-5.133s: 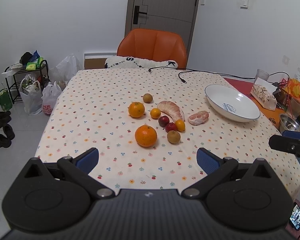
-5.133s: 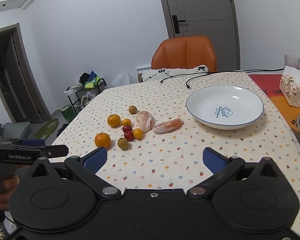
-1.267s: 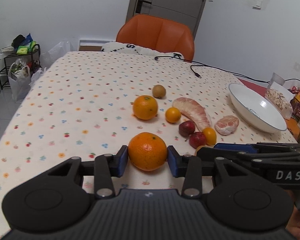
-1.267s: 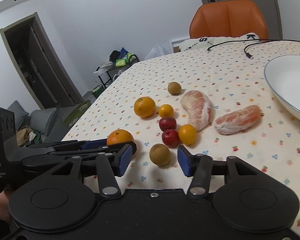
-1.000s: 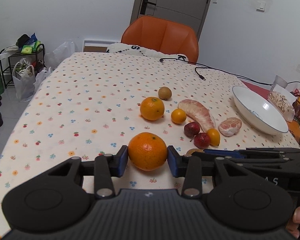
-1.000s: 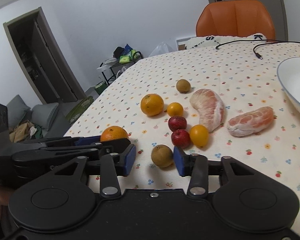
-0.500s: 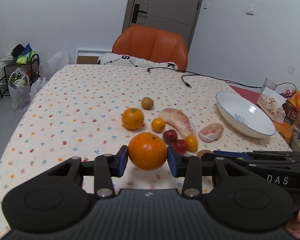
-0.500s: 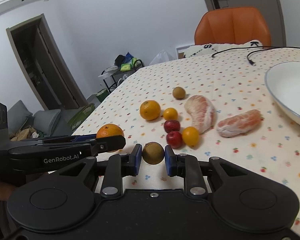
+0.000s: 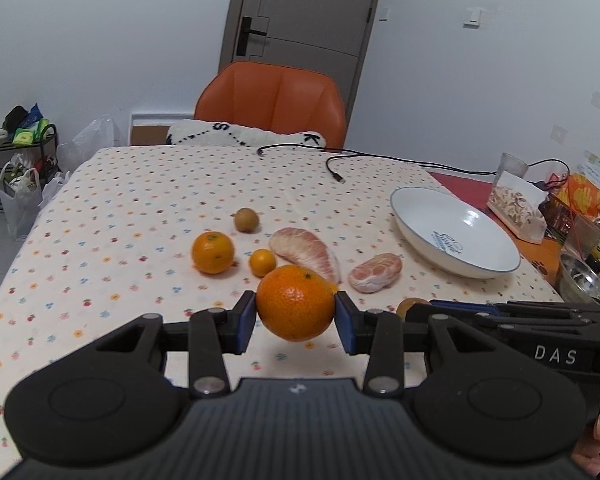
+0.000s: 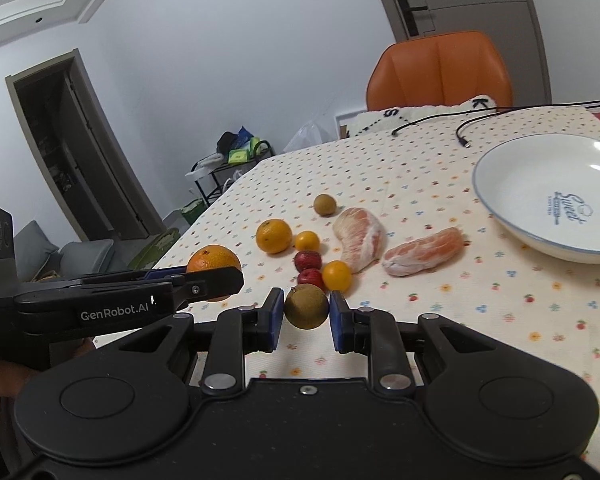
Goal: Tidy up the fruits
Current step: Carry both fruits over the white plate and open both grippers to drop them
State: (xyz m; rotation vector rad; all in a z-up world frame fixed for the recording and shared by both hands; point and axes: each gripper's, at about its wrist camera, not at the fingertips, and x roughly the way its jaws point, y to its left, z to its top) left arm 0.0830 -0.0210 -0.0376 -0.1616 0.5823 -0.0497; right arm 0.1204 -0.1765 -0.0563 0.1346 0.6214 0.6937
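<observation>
Carrying two fruits at once, both raised clear of the tablecloth (image 9: 120, 200).

Item, left gripper (image 9: 295, 312): clenched on a large orange (image 9: 295, 302), blue pads pressed to its two sides, fruit seated squarely between them.

Item, right gripper (image 10: 305, 309): clenched on a small brown fruit (image 10: 306, 306), held across its middle; the grip looks snug, though little of the pads overlaps so small a ball.

Item, white bowl (image 9: 420, 236): empty, to the right on the table, the likely place for the fruit; well apart from both held pieces.

Items left on the cloth: a second orange (image 9: 212, 252), a small tangerine (image 9: 262, 262), another brown fruit (image 9: 246, 219), a long peeled pomelo segment (image 9: 306, 251), a shorter peeled segment (image 9: 376, 272), two red fruits (image 10: 308, 261) and a yellow-orange one (image 10: 337, 276).

Handling notes, by my judgement: travel right with both tools level, letting the right one lead so the two do not cross. Clear the rim, then go low into the bowl before letting go, since round fruit dropped from height would roll or bounce out. Release the brown fruit toward the far side, leaving the near side for the orange. Keep the squeeze steady but not harder; the orange's skin gives a little.
</observation>
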